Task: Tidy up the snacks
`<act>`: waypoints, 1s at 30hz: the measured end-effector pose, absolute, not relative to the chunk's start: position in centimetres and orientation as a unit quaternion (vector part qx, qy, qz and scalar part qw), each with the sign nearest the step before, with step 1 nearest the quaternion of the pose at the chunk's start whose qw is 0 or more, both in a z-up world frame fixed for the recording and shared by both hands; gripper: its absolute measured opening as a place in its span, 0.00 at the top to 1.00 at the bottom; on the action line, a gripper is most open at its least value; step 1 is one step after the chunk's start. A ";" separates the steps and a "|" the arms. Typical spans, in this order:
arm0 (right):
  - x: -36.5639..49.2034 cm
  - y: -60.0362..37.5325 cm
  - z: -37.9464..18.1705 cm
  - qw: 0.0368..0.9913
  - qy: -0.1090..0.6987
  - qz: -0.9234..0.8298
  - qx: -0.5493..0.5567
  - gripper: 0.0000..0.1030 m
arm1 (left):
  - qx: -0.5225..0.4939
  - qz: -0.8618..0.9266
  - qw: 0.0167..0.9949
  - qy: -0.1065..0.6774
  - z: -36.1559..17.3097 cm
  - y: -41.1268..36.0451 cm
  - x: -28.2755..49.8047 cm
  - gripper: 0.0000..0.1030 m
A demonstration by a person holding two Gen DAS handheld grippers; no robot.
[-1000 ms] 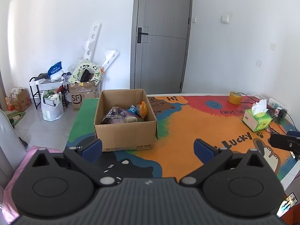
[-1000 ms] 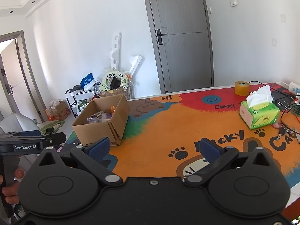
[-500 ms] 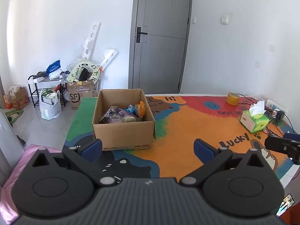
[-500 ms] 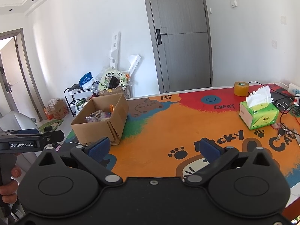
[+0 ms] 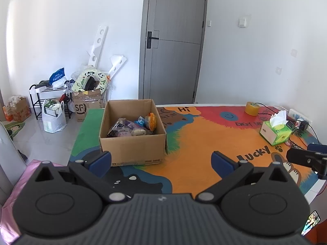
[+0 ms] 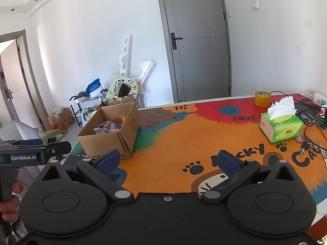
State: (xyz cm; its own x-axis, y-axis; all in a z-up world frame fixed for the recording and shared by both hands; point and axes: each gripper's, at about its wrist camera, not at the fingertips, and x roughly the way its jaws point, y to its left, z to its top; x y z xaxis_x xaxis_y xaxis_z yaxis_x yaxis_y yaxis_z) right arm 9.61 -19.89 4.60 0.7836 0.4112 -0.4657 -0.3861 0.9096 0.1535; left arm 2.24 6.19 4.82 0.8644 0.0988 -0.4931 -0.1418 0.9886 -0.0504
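Observation:
An open cardboard box (image 5: pixel 132 149) stands on the left part of the colourful table mat (image 5: pixel 196 143). Several snack packets (image 5: pixel 132 126) lie inside it. The box also shows in the right wrist view (image 6: pixel 126 130), with snacks (image 6: pixel 108 127) inside. My left gripper (image 5: pixel 161 161) is open and empty, held back from the box's near wall. My right gripper (image 6: pixel 167 162) is open and empty above the mat's near part, right of the box. The left gripper's body (image 6: pixel 34 153) shows at the left edge of the right wrist view.
A green tissue box (image 6: pixel 281 127) and a roll of tape (image 6: pixel 262 99) stand at the right of the table, with cables and keys (image 6: pixel 306 146) near them. Bags, boxes and a rack (image 5: pixel 51 102) stand on the floor by the far wall. A grey door (image 5: pixel 173 40) is behind.
Both grippers have drawn back and risen a little, so the box and table look smaller and farther. Both stay open and empty.

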 end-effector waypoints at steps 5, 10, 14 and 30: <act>9.6 -19.9 4.6 0.945 0.252 0.208 0.023 0.00 | -0.042 0.062 0.964 0.254 4.9 6.2 2.3 0.00; 9.7 -19.9 4.6 0.945 0.252 0.208 0.024 0.00 | -0.042 0.061 0.965 0.253 4.9 6.2 2.3 0.00; 9.7 -19.9 4.6 0.945 0.252 0.208 0.023 0.00 | -0.040 0.059 0.965 0.253 4.9 6.2 2.3 0.00; 9.7 -19.8 4.6 0.946 0.250 0.206 0.022 0.00 | -0.039 0.050 0.967 0.248 4.9 6.0 2.1 0.00</act>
